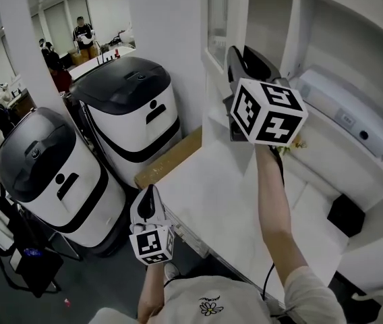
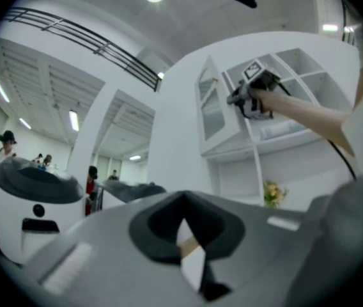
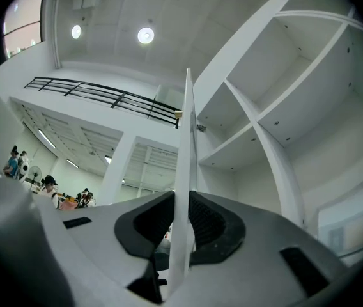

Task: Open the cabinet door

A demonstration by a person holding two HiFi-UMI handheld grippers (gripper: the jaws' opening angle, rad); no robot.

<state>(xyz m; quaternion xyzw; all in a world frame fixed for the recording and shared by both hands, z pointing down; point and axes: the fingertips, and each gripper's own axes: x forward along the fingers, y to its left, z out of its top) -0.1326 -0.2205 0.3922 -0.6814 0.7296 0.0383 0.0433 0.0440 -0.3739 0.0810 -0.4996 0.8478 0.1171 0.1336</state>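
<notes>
The white cabinet door [image 1: 217,20] with a glass pane stands swung out from the shelf unit [image 1: 326,39]. My right gripper [image 1: 237,58] is raised to it and shut on its free edge. In the right gripper view the door's edge [image 3: 185,139] runs upright between the dark pads [image 3: 210,219], which press on both its sides. The left gripper view shows that door [image 2: 212,107] partly open with the right gripper [image 2: 248,98] at its edge. My left gripper [image 1: 148,204] hangs low beside the table's corner, shut and holding nothing; its tips [image 2: 183,200] meet.
A white table [image 1: 225,194] stands under the shelves. Two white-and-black machines [image 1: 127,110] [image 1: 50,174] stand to its left. A white device [image 1: 343,106] lies on a shelf, with small flowers [image 1: 290,144] and a black box [image 1: 345,214] lower. People [image 1: 82,36] stand far back.
</notes>
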